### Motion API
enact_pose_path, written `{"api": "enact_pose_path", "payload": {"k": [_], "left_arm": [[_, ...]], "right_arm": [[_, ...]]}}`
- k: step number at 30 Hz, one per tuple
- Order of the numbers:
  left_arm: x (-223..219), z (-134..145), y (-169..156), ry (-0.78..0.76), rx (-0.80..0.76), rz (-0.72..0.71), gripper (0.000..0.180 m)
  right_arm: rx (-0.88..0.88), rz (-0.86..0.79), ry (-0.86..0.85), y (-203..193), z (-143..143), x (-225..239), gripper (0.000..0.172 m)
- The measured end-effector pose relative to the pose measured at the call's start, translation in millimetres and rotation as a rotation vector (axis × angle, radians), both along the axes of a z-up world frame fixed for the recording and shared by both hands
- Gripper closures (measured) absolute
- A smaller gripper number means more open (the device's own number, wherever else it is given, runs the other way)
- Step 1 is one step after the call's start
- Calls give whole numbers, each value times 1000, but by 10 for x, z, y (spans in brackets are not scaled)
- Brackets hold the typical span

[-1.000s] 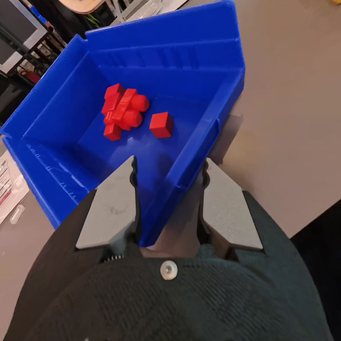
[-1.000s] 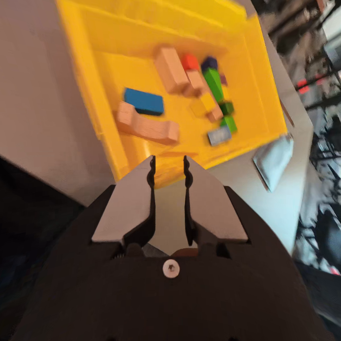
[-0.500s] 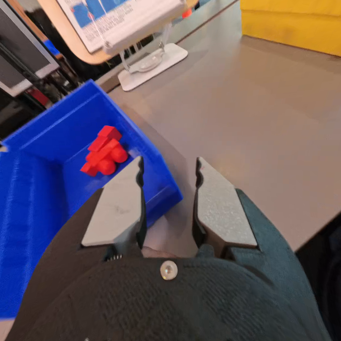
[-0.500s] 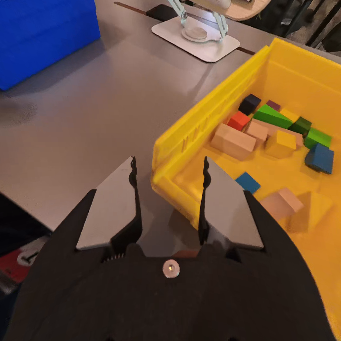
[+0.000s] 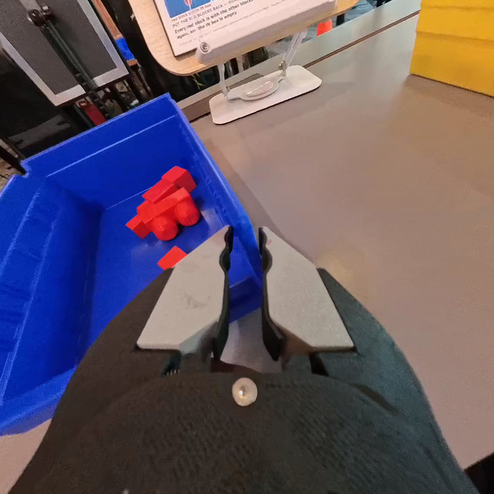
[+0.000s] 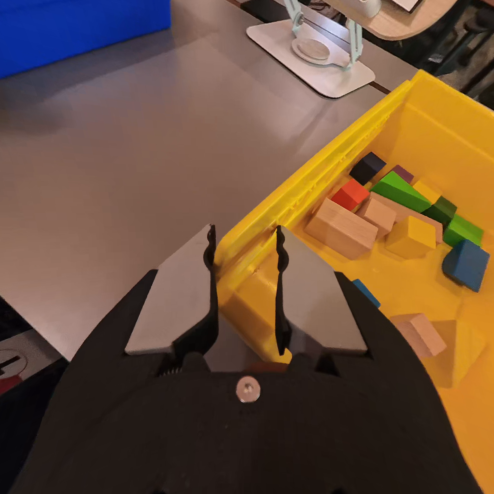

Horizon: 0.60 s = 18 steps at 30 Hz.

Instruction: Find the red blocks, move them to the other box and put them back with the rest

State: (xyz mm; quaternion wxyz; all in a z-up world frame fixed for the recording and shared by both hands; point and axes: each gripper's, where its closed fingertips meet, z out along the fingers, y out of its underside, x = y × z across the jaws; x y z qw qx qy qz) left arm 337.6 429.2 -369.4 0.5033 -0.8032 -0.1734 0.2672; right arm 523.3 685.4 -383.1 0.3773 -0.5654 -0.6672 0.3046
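Grip is deciding this step, because your left tongs (image 5: 244, 232) are straddling the right wall of the blue box (image 5: 80, 240), one finger inside and one outside, with only a narrow gap that the blue wall is filling, so they appear to be clamping it. Your right tongs (image 6: 244, 230) are standing wider across the near left corner of the yellow box (image 6: 307, 187); the outer pad (image 6: 211, 256) is lying against the yellow wall, but I cannot tell whether the inner one is pressing. Most of the red blocks (image 5: 165, 208) are sitting in a small heap at the far right of the blue box floor, and one more red block (image 5: 171, 259) is showing just beside your left finger. The mixed blocks, an orange-red one (image 6: 350, 196) among them, are lying along the left wall of the yellow box. The two boxes are standing well apart on the counter (image 5: 347, 187). You seem to be taking hold of both boxes, probably to tip the reds back in with the rest. Be seating each wall deep between the pads before you are lifting anything, since a thin plastic wall may twist out. Be steadying the yellow box while you are bringing the blue one over, and be tilting slowly so the heap is sliding, not bouncing.
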Motion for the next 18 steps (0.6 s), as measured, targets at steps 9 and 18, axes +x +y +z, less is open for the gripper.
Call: {"api": "enact_pose_path", "payload": {"k": [9,18], "left_arm": [[-363,470,-442,-73,-236,-169,136],[-668,-619,-307,-434,-674,-373,154]], "right_arm": [[-51,-6,47,93,364,225,126],[-117,78,113,-215,685,315,125]]}}
